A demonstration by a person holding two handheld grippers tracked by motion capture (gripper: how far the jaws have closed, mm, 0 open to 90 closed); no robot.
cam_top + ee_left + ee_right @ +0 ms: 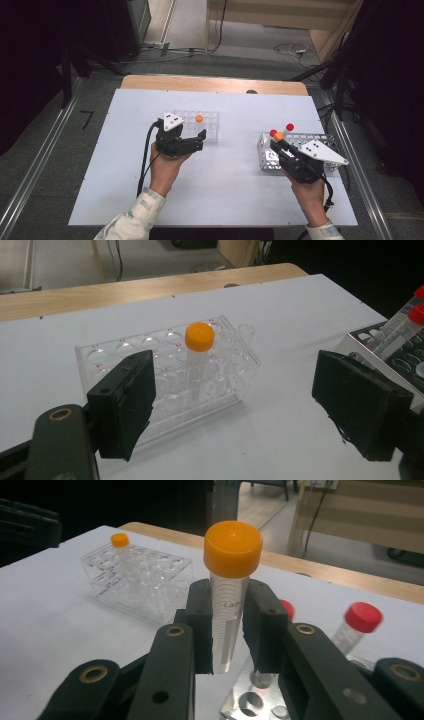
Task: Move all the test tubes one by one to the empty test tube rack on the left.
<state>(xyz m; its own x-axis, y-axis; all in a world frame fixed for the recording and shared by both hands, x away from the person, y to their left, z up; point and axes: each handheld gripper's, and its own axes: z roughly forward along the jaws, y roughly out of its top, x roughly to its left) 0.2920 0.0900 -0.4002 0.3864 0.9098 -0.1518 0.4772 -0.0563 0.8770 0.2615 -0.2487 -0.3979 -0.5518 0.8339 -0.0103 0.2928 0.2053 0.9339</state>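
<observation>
Between right gripper (227, 630) pads: clear orange-capped tube (230, 580).

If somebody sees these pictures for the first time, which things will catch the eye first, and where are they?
First, the orange-capped tube clamped upright in the right tool, held above the metal rack at the table's right side. Two red-capped tubes stand tilted in that rack. Another orange-capped tube stands in the clear plastic rack near the table's middle, with the left tool open just in front of it.
</observation>
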